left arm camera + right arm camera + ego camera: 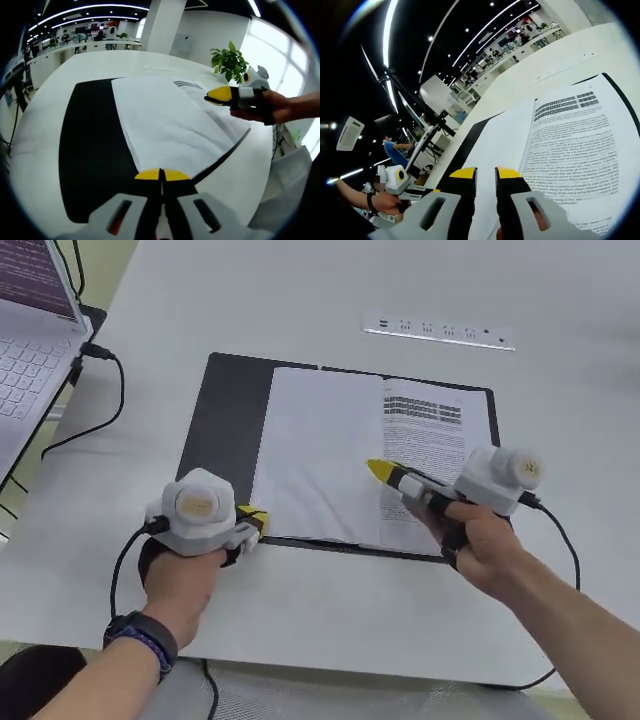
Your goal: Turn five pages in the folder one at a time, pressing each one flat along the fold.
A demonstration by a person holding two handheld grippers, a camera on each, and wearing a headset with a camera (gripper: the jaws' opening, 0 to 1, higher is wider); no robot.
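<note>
1. Left claw (252, 523): white body, yellow tips, tips pressed together with nothing between them. It sits at the near edge of the folder, just beside the near left corner of the blank sheet. It points right and is held in the person's left hand (180, 585).

2. Right claw (380, 472): same make, with its yellow tips a narrow gap apart and nothing in the gap. It lies low over the pages close to the fold and points far-left. Whether it touches the paper cannot be told. It is held in the right hand (485, 540).

3. Flat black folder (225, 430): lies open at the middle of the bench.
   - Blank white sheet (320, 460): lies on the left half, slightly rippled.
   - Printed page of dense text (435, 435): lies on the right half, with a dark block of print at its far end.

4. Smooth white bench (300, 300): carries all the items.

5. Open laptop with pale keys (30, 330): at the far left edge, well apart from the folder.

6. Thin black cable (115, 405): runs from beside the laptop toward the near left.

7. Long white power strip (438, 330): lies beyond the folder's far right corner.

8. Dark wristband (145, 632): on the left wrist.
</note>
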